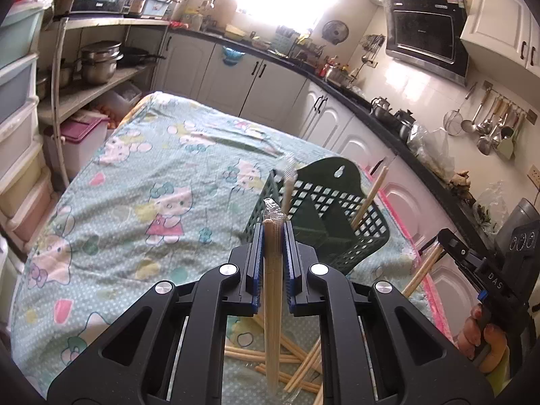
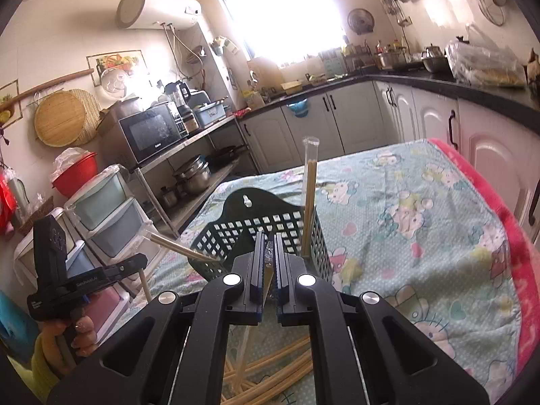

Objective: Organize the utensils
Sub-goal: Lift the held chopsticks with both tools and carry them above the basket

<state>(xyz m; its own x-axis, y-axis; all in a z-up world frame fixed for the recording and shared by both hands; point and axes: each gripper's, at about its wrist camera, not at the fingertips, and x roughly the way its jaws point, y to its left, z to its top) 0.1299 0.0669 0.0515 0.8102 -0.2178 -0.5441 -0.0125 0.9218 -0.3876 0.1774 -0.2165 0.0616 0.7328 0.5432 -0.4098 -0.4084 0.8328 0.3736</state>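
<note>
The left gripper has its jaws clenched on a wrapped pair of chopsticks, standing nearly upright between the blue pads. The right gripper likewise has its jaws clenched on a wrapped chopstick pair. The dark green utensil basket stands on the cartoon-print cloth at about one o'clock from the left gripper; chopsticks lean inside it. Loose chopsticks lie scattered on the cloth at six o'clock.
</note>
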